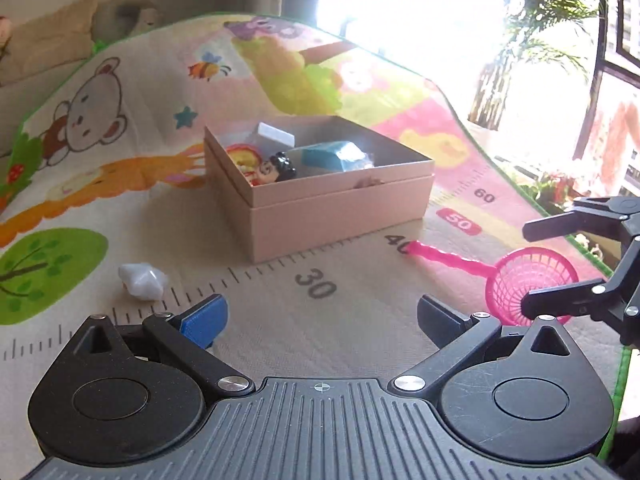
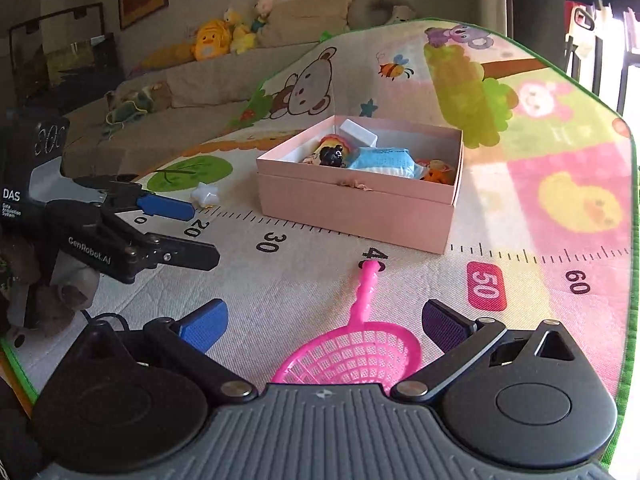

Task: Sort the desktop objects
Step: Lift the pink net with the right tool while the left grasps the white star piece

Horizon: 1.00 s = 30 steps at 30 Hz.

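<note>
Right wrist view: the right gripper (image 2: 324,326) is wide open, and the mesh head of the pink toy net (image 2: 352,354) lies on the mat between its fingers, not touching the pads. The handle of the net points away, to the printed number 40 on the play mat (image 2: 532,280). In the left wrist view the left gripper (image 1: 322,318) is also wide open with nothing between its fingers, only bare mat near the number 30. A little ahead and to its left lies a small white star-shaped object (image 1: 142,280), alone on the ruler print. Further away stands the open pink box (image 1: 340,208), just behind the ruler line. Inside the box there are a doll with black hair (image 1: 276,170), a blue packet (image 1: 336,156), a small white box (image 1: 276,134) and an orange toy (image 2: 436,170). Behind the mat is a sofa (image 2: 208,80) with plush toys (image 2: 228,34).
</note>
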Each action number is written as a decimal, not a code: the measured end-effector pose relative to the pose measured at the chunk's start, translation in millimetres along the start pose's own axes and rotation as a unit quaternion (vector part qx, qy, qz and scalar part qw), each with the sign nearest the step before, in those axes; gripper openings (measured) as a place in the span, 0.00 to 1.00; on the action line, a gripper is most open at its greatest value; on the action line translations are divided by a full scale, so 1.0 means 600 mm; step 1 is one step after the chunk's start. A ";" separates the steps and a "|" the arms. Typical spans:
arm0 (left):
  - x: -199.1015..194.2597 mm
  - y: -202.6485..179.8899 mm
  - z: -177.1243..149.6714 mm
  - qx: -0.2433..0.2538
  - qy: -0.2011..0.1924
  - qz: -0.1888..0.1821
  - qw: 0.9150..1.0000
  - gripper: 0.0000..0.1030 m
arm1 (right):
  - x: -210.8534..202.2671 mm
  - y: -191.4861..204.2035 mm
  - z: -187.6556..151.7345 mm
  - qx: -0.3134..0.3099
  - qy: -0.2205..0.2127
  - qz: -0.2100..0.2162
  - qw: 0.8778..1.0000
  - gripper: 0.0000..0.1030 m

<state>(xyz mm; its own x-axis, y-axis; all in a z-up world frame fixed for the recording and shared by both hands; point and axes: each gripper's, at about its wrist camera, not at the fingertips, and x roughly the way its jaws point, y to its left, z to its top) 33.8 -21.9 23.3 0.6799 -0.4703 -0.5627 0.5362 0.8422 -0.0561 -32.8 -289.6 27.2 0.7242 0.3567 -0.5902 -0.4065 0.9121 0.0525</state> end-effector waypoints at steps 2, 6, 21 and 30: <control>0.000 0.003 -0.001 -0.017 -0.001 0.053 0.998 1.00 | -0.008 -0.008 -0.005 0.003 0.010 -0.010 1.000 1.00; 0.003 0.045 -0.003 -0.073 0.006 0.121 0.990 1.00 | -0.006 -0.011 -0.028 0.014 0.049 -0.022 0.998 1.00; 0.022 0.070 -0.027 -0.091 0.076 0.152 0.981 1.00 | 0.008 0.085 0.025 -0.025 -0.031 0.087 0.995 1.00; 0.032 0.086 -0.002 -0.111 0.055 0.168 0.978 0.76 | 0.009 -0.054 -0.002 0.154 -0.049 -0.124 0.979 1.00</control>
<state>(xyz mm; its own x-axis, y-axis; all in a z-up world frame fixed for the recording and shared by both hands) 74.2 12.8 8.6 0.7343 -0.1364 -0.6650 0.1619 0.9865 -0.0236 -16.5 -317.6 21.3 0.8355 0.1209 -0.5360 -0.0359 0.9854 0.1663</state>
